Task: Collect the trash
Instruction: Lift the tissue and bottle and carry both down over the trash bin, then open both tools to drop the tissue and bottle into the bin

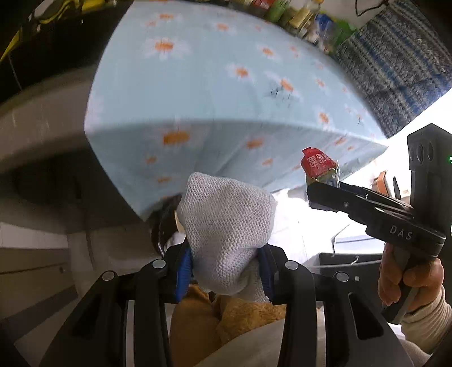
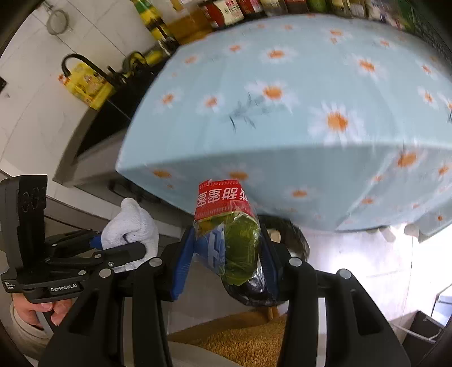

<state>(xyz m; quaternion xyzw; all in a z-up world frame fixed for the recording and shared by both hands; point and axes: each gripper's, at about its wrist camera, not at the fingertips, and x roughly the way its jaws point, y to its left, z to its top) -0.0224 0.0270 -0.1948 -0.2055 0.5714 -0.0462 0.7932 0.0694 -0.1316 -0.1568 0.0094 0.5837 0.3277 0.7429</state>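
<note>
My left gripper (image 1: 226, 254) is shut on a white knitted cloth (image 1: 226, 223), which bulges up between its blue pads; the same cloth (image 2: 132, 225) shows at the left of the right wrist view, clamped in that gripper (image 2: 124, 248). My right gripper (image 2: 226, 254) is shut on a crumpled snack wrapper (image 2: 228, 228), red on top with green and blue below. In the left wrist view the wrapper (image 1: 319, 166) sticks out of the right gripper (image 1: 322, 194) at the right. Both grippers hang in front of and below the table's near edge.
A table with a light blue daisy-print cloth (image 2: 282, 113) fills the upper part of both views, with bottles and jars (image 2: 214, 14) along its far side. A black bin (image 1: 350, 262) stands low at the right. A mustard-coloured garment (image 2: 243, 341) lies below the grippers. Hands hold both handles.
</note>
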